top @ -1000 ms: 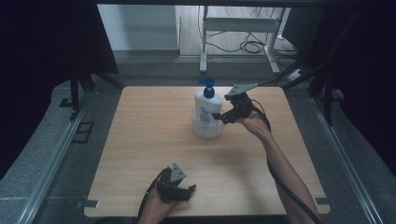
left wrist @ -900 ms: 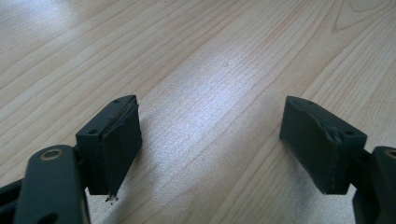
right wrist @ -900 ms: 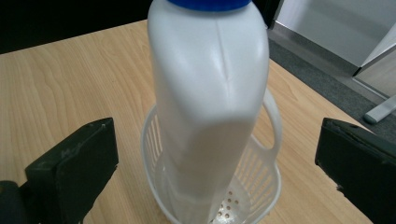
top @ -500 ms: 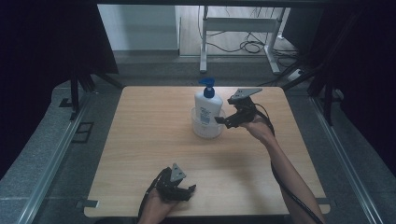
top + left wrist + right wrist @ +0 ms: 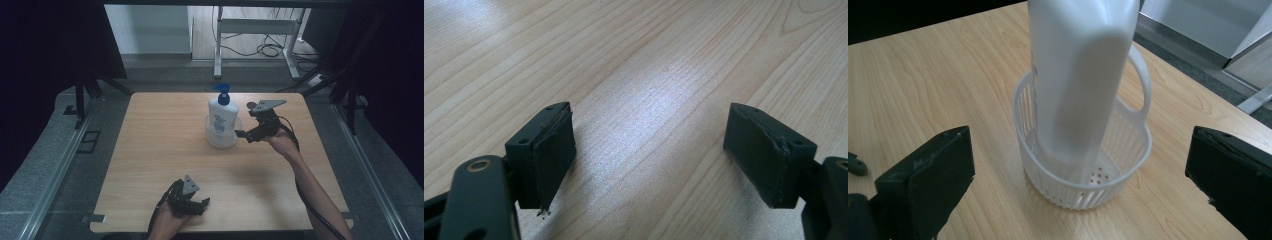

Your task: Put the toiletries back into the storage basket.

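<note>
A white pump bottle (image 5: 222,112) with a blue pump head stands upright inside a small white slotted basket (image 5: 221,136) at the middle back of the wooden table (image 5: 150,150). In the right gripper view the bottle (image 5: 1078,85) fills the basket (image 5: 1083,165), which has a handle loop on its far side. My right gripper (image 5: 241,135) hovers just right of the basket, open, a short gap away with nothing between its jaws. My left gripper (image 5: 196,206) rests low near the table's front edge, open over bare wood (image 5: 649,125).
The table's far edge drops to a grey floor with a white metal frame (image 5: 250,30) and cables behind. Rails (image 5: 55,165) run along both sides of the table. A small round dark mark (image 5: 251,105) lies on the table behind the right gripper.
My right gripper has drawn back to the right, away from the bottle and basket. The bottle stays standing in the basket. The left gripper has not moved.
</note>
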